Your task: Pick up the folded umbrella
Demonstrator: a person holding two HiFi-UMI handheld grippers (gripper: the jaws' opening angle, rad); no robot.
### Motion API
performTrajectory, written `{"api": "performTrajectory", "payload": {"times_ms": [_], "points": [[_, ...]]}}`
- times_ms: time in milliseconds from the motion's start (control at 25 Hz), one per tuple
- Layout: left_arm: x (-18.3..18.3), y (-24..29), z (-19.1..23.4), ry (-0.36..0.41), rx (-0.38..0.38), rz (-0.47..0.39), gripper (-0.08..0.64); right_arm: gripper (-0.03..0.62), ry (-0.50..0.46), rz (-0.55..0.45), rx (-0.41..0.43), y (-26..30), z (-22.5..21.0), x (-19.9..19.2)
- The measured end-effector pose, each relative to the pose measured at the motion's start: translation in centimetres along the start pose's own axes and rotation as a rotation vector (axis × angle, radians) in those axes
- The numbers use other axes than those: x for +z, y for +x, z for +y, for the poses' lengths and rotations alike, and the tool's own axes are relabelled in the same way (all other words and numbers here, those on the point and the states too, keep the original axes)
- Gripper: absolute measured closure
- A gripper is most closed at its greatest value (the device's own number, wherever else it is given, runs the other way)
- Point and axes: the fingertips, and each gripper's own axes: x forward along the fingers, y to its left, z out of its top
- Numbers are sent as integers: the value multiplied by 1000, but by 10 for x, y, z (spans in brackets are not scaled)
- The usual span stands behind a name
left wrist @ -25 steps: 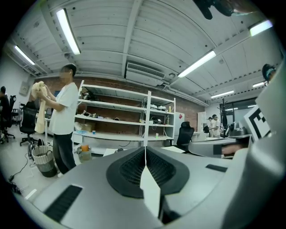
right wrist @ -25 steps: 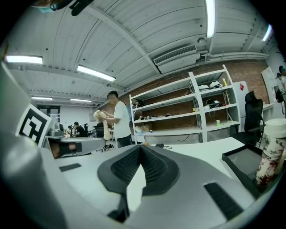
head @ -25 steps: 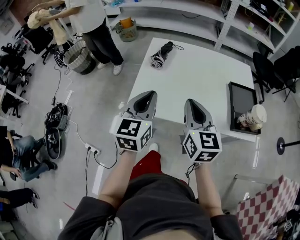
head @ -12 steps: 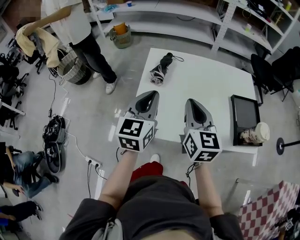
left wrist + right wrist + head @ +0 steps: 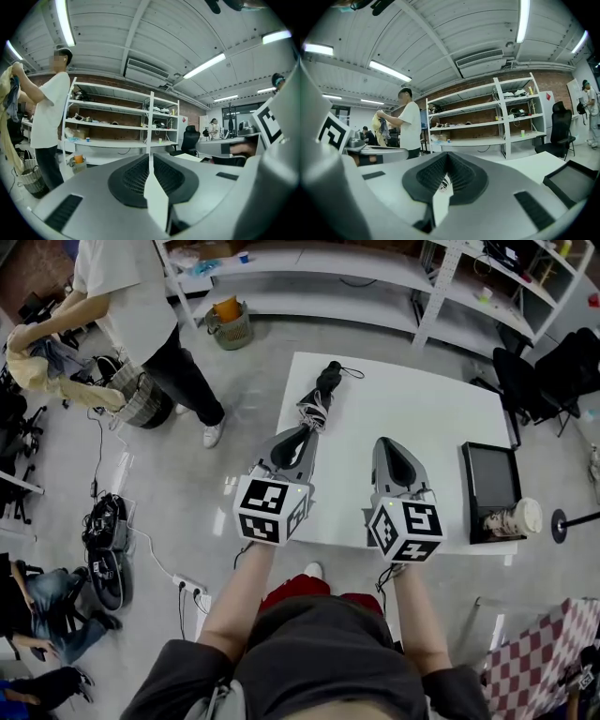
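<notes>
The folded black umbrella (image 5: 319, 397) lies on the white table (image 5: 422, 418), near its far left corner, with a thin cord loop at its far end. My left gripper (image 5: 298, 435) hangs over the table's left part, its tips just short of the umbrella's near end. Its jaws are shut with nothing between them (image 5: 150, 157). To its right, my right gripper (image 5: 389, 444) is over the table's middle, also shut and holding nothing (image 5: 447, 157). Neither gripper view shows the umbrella plainly.
A black tray (image 5: 489, 479) with a tipped paper cup (image 5: 514, 518) sits at the table's right edge. A person (image 5: 141, 315) stands on the floor to the left, holding cloth. Beyond are a basket (image 5: 230, 324), white shelves (image 5: 375, 277) and black chairs (image 5: 553, 381). Cables (image 5: 108, 540) lie on the floor.
Both grippers have moved forward over the table, so the umbrella is closer to the left gripper's tips. Their jaws stayed shut. The standing person has shifted left.
</notes>
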Motion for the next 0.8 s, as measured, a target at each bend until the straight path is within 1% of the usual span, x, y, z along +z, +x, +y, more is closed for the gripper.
{"api": "performTrajectory", "payload": {"times_ms": [240,440,600,800], "points": [[-3,16,5,-2,-13,21,535,574,3,19,-22,8,-8,-4],[-4,29,5,10,-31,45,520,574,9,26,-22,12,-15,-7],[-5,42,9,22,-39,70,485,574,12,29,-23,20,-21,-5],[-11,66,17,31,-28,115,432,574,6,33,-9,35,-29,-2]]}}
